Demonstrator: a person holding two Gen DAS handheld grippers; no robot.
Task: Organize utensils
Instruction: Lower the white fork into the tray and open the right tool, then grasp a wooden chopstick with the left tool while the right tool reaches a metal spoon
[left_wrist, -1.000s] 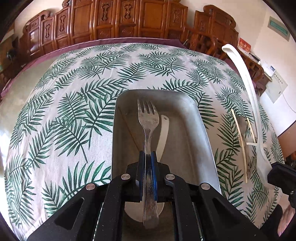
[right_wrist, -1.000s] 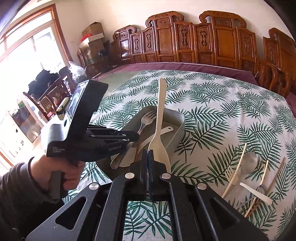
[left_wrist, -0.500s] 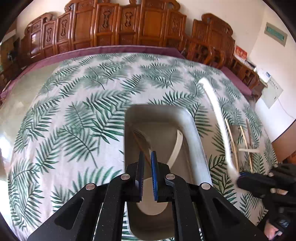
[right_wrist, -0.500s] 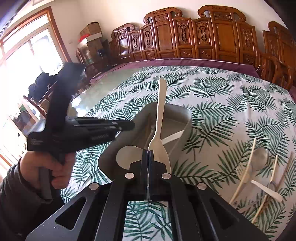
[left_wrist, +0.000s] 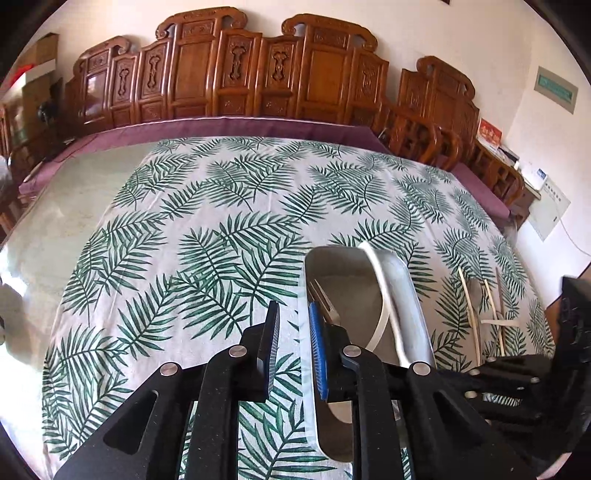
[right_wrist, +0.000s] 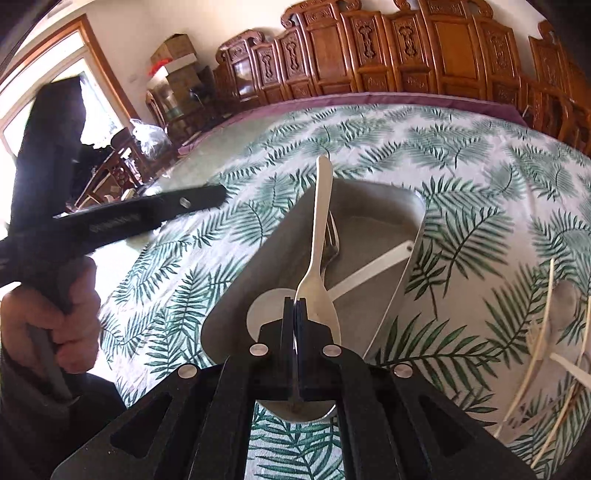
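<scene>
Two tongs: both are in sight from here, one in each of the person's hands.
Left tongs (left_wrist: 291, 328): I see the pads apart with nothing between them — the jaws have just been opening, and only leaf-print cloth shows through the gap. They hang over the cloth just beside the tray's left wall.
Right tongs (right_wrist: 294, 314): pressed tight together on the bowl end of a cream plastic spoon (right_wrist: 320, 236), whose handle points away from me over the tray.
Metal tray (right_wrist: 373, 195): a grey rectangular tray sitting on the tablecloth, roughly mid-worktop and nearer the person.
Metal fork (right_wrist: 330, 243): lying inside the tray, tines toward the far end; from the left wrist view its tines peek out just past the blue pad.
White spoon in tray (right_wrist: 369, 266): resting on the tray floor, its handle slanting up to the right wall and its round bowl near the right tongs' tips.
Loose utensils (right_wrist: 546, 332): a small heap of pale chopsticks and plastic cutlery on the cloth to the right of the tray, well apart from it; I cannot sort out each piece.
Worktop (left_wrist: 207, 229): covered by a white cloth with green palm fronds, with a purple border at the far edge.
Hand (right_wrist: 59, 317): wrapped around the left tool's grip, seen at the left edge of the right wrist view.
Carved wooden chairs (left_wrist: 266, 74): lined up along the wall behind.
</scene>
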